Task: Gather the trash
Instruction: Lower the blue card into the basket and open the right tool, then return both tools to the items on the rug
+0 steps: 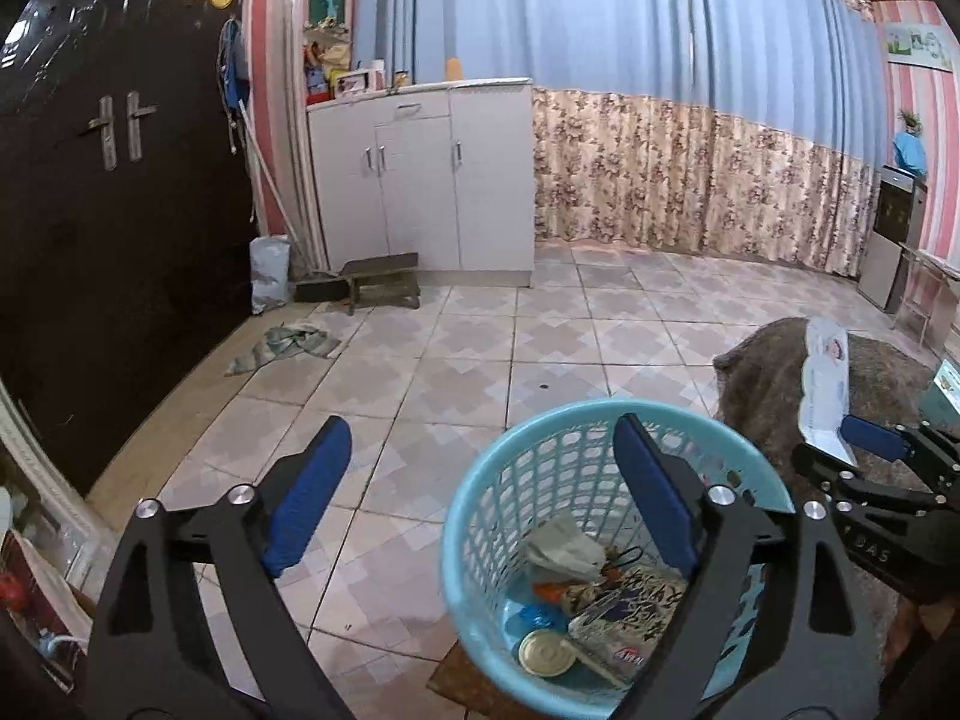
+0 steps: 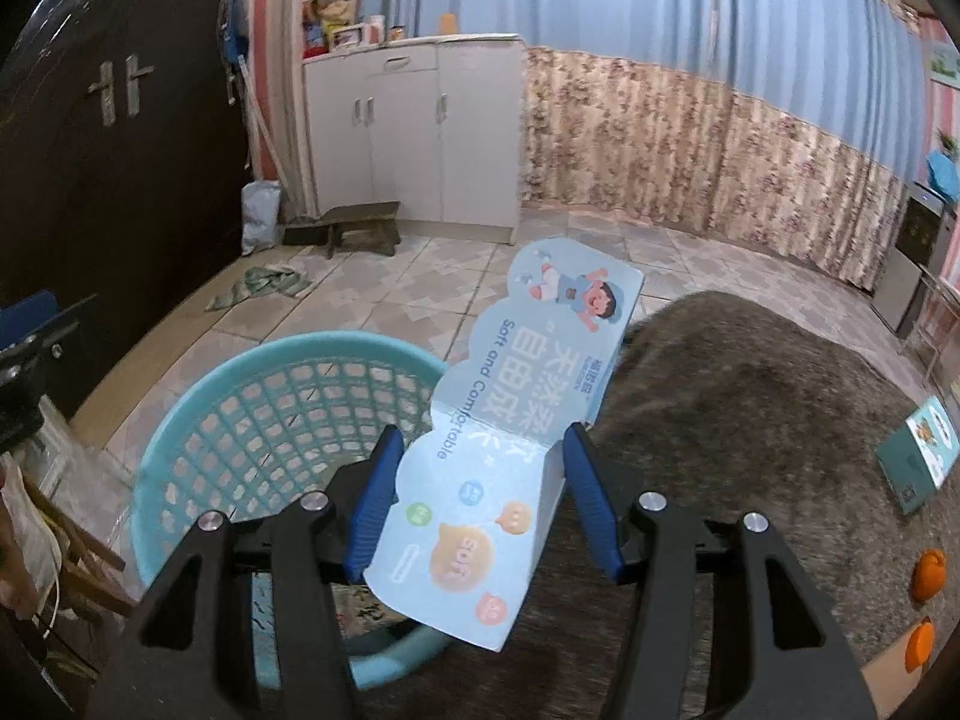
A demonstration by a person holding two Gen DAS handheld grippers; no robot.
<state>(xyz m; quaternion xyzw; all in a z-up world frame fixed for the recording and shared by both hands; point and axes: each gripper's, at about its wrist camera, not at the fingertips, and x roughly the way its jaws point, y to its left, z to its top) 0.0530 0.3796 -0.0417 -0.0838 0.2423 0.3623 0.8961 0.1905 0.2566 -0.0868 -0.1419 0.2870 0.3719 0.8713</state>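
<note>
Pale blue card, folded and printed with a cartoon child, is the piece in play: the right gripper (image 2: pixel 480 492) has its blue pads clamped on the lower end of this card package (image 2: pixel 516 420), whose long axis runs up and away from the fingers, leaning a little to the right. It hangs at the edge of a shaggy brown rug (image 2: pixel 750 396), and the turquoise plastic basket (image 2: pixel 198 414) lies just to its left and below, so I judge the drop needs a short carry leftward over the rim. The right hand is clearly the nearer one. The left gripper (image 1: pixel 480 498) hovers over the same basket (image 1: pixel 480 480) with its fingers wide apart and nothing between them. The basket has lattice walls, and wrappers and a round tin lid (image 1: pixel 546 651) lie at the bottom. Glossy patterned tiles (image 1: pixel 420 372) cover the floor.
</note>
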